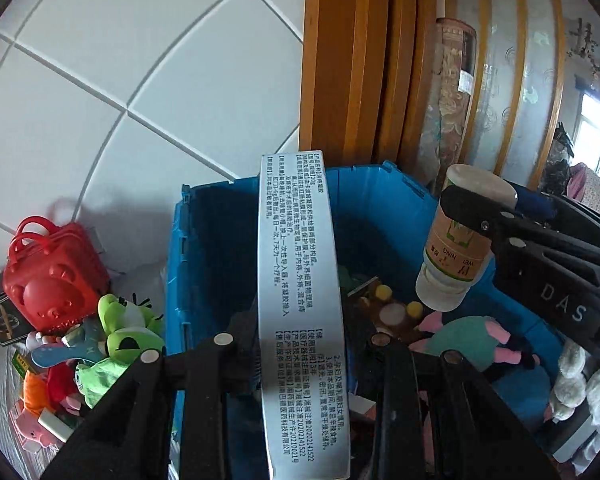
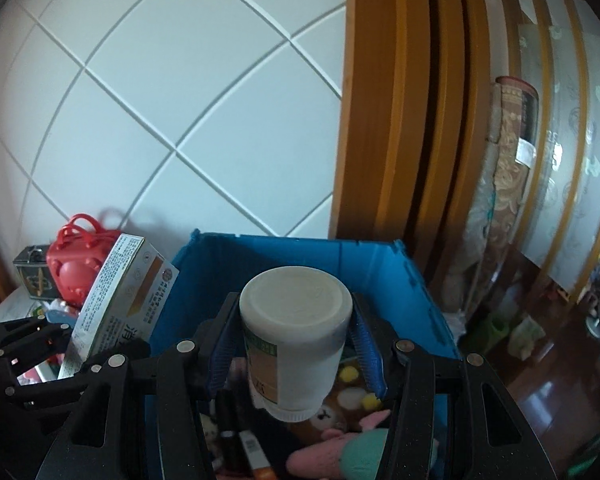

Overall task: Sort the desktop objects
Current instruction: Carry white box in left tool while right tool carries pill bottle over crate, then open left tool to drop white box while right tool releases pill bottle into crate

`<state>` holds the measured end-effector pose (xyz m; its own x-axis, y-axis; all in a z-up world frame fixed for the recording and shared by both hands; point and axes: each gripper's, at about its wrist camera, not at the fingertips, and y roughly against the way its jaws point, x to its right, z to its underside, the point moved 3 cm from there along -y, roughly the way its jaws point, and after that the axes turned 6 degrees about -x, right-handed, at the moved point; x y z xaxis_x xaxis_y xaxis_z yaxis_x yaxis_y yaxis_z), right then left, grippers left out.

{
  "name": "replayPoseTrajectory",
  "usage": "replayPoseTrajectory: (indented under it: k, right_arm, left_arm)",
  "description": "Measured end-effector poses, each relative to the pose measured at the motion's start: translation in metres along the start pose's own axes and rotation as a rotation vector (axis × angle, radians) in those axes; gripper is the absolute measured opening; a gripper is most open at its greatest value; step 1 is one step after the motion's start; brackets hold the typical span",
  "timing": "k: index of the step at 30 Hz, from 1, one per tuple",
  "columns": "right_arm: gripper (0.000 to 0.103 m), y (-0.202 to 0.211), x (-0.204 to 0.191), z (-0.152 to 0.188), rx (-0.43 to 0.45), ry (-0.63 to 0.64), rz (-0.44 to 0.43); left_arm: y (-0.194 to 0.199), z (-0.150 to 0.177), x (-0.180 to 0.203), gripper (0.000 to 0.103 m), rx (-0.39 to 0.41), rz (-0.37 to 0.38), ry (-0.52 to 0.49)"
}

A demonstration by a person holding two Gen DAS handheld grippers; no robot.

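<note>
At the far left, a heap of toys is still unsorted on the table: a red bag [image 1: 54, 272], a green frog plush [image 1: 130, 328] and smaller bits below it, all outside the bin [image 1: 198, 240].

Next comes your left gripper [image 1: 300, 344]. It is clamped on a long white box [image 1: 300, 300] that runs straight out between the fingers, its printed side facing the camera. The box's far end reaches over the near part of the blue bin. In the right wrist view the same box [image 2: 116, 300] shows to the left of the bin's left wall [image 2: 172, 300], so I judge it only partly over the opening.

Further right, your right gripper [image 2: 296, 344] grips a white bottle [image 2: 296, 340] by its body, base toward the camera and cap pointing down into the bin. It hangs well inside the walls, above the plush toys [image 2: 340, 452] on the bottom. The left wrist view shows the bottle [image 1: 460, 240] tilted, clear of the right wall.

You seem to be at the drop-off step, with both items carried to the bin. The bottle looks ready: lower it a little and let go so it lands on the soft toys. The box wants more care: bring it right and tip its far end down so it clears the left wall before you release.
</note>
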<state>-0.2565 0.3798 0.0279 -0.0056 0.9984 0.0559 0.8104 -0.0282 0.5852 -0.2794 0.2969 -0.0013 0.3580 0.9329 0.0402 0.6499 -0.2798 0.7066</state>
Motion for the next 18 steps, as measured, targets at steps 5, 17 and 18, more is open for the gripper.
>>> replayPoseTrajectory:
  k: [5,17,18]
  right_arm:
    - [0.053,-0.051,0.024,-0.002,-0.07,-0.006,0.009]
    - [0.053,-0.141,0.032,-0.012,-0.173,-0.032,0.001]
    - [0.053,-0.147,0.033,-0.009,-0.181,-0.025,0.006]
  left_arm:
    - [-0.051,-0.016,0.006,0.029,-0.092,-0.036,0.004]
    - [-0.131,-0.032,-0.015,0.029,-0.189,-0.131,0.022]
    - [-0.139,-0.029,-0.017,0.029,-0.209,-0.136,0.021]
